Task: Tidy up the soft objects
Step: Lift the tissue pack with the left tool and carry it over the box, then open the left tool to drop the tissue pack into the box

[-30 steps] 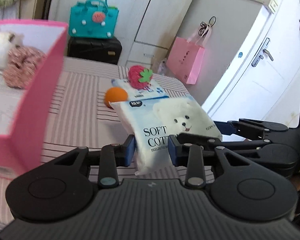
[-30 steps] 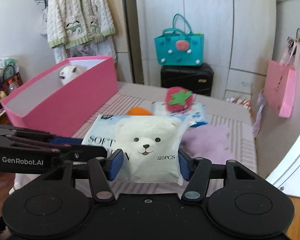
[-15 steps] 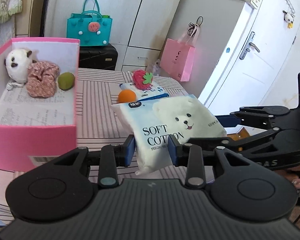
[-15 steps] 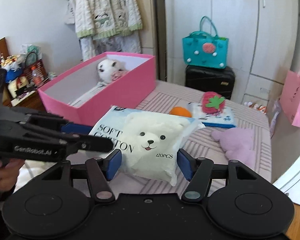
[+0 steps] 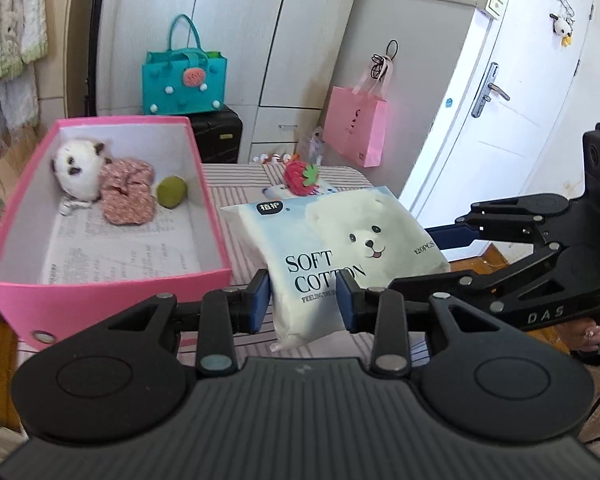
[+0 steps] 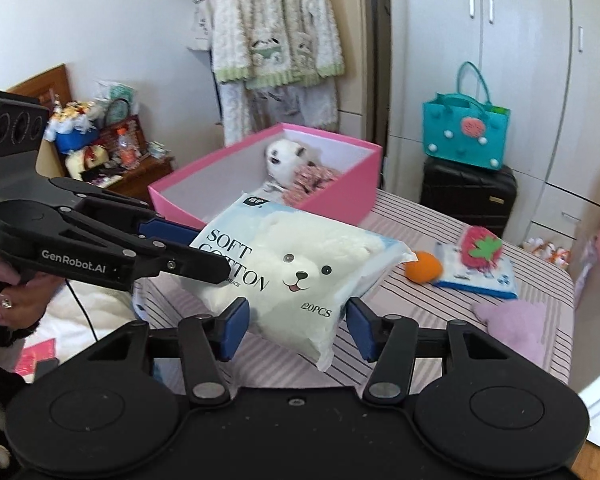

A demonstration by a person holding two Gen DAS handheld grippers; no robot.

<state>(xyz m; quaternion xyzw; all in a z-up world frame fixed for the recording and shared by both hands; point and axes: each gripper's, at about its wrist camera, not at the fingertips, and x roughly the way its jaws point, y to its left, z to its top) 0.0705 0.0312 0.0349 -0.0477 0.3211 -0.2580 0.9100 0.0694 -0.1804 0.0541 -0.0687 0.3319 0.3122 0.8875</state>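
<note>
**Two grippers carry a cotton pack beside the pink box**

At the far left, seen from the left wrist, a pink box (image 5: 100, 280) sits on the striped table (image 5: 236, 184). Inside it, near the far wall, lie a white plush cat (image 5: 78, 168), a crumpled floral cloth (image 5: 128, 194) touching the cat, and a green ball (image 5: 172, 197) just beside the cloth. The box floor is lined with printed paper.

Just right of the box, the cotton pack (image 5: 332, 256), white with a bear face and "SOFT COTTON" print, is lifted off the table and tilted. The left gripper (image 5: 302, 300) pinches its near lower edge, blue pads pressed into the plastic on both sides. Further right, the right gripper (image 5: 440, 256) comes in from the side, its fingers passing above and below the pack's far corner.

From the right wrist, the left gripper (image 6: 188, 246) enters from the left and bites the pack (image 6: 296, 272) at its printed end, near the box (image 6: 340, 196). The right gripper (image 6: 296, 326) clamps the pack's near edge between its blue pads, which touch the plastic on either side.

To the right on the table rest an orange ball (image 6: 422, 266), a flat wipes packet (image 6: 480, 274) with a strawberry plush (image 6: 480, 250) on top, and a lilac plush (image 6: 516, 324) nearer the edge. Behind, a teal bag (image 6: 466, 136) stands on a black suitcase (image 6: 468, 196).
</note>
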